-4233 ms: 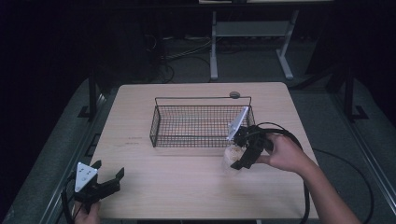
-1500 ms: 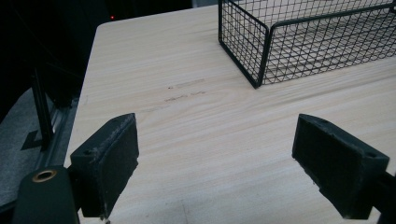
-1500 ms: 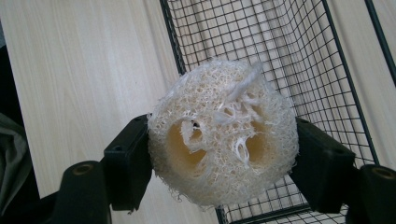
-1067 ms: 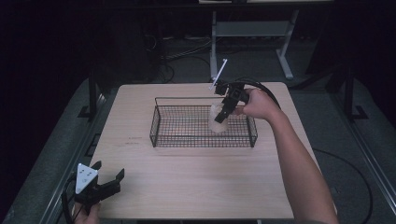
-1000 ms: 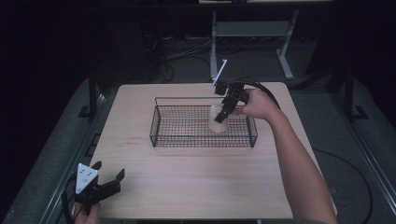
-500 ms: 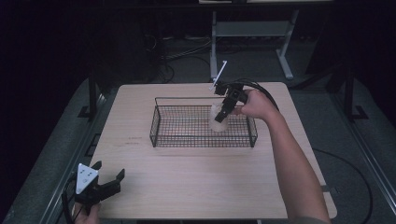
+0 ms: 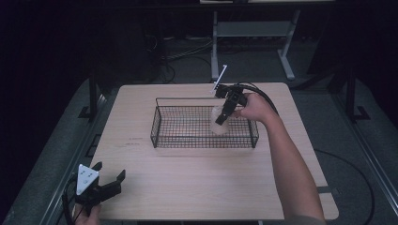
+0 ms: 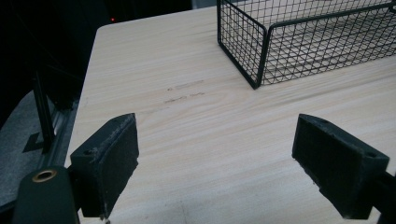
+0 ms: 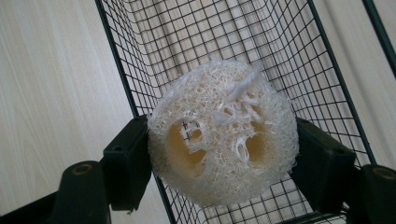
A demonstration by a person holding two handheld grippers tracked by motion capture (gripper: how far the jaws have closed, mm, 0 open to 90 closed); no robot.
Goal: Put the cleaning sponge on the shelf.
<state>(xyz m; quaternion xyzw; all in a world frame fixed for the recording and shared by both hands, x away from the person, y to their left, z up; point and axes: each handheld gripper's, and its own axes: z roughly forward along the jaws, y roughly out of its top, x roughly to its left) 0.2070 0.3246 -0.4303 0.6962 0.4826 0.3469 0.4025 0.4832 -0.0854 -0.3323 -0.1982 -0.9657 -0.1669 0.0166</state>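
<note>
Loofah (image 9: 224, 133) carried from table to over basket (image 7: 159, 126), right hand-held gripper (image 7: 224, 114) clamping it, left hand-held gripper (image 8: 219, 168) agape

This looks like a lab or a recording room. A light wooden table (image 7: 206, 187) stands alone on grey floor mats (image 7: 42, 187), the surroundings are dark, cables (image 7: 183, 51) lie on the floor behind the far edge, and a white metal stand (image 7: 253, 33) stands there.

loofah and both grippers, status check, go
Right gripper shut on loofah, held above wire basket, right end. Left gripper open, idle at table near-left corner. Nothing in the way.
</note>
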